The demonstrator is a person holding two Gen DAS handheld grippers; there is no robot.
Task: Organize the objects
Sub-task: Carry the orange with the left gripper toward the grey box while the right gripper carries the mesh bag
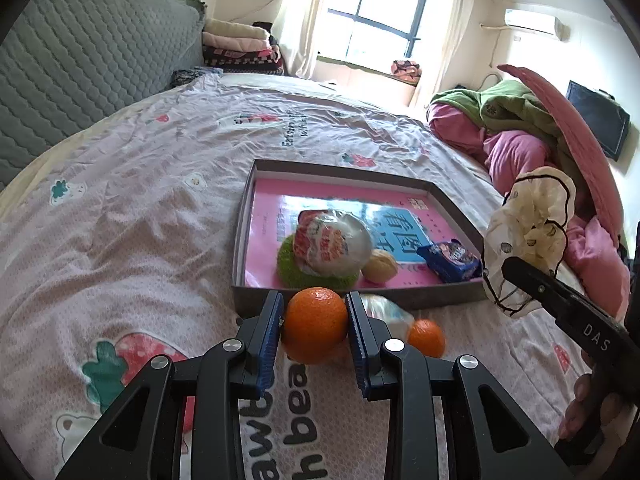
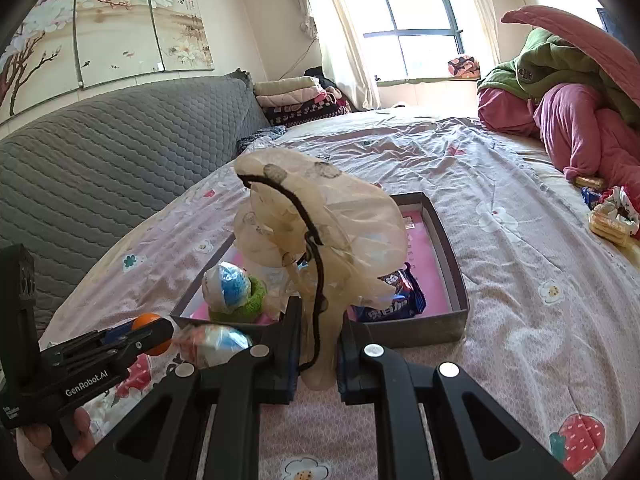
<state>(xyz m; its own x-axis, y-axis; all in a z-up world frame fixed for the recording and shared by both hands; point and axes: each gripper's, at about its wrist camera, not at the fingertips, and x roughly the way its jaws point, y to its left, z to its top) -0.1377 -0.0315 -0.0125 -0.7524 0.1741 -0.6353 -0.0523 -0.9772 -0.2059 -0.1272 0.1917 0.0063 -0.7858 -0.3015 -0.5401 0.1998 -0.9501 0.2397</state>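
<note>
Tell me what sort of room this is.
Most likely a home bedroom: the work surface is a bed under a printed quilt with a grey quilted headboard, folded blankets stacked beside the curtained window, and bedding heaped at one side.

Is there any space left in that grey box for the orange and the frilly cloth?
Yes. The box is bare along its far wall and in its far left corner, where only the pink book lies. The near half is crowded: the wrapped ball on a green ring, a bun and a blue packet.
</note>
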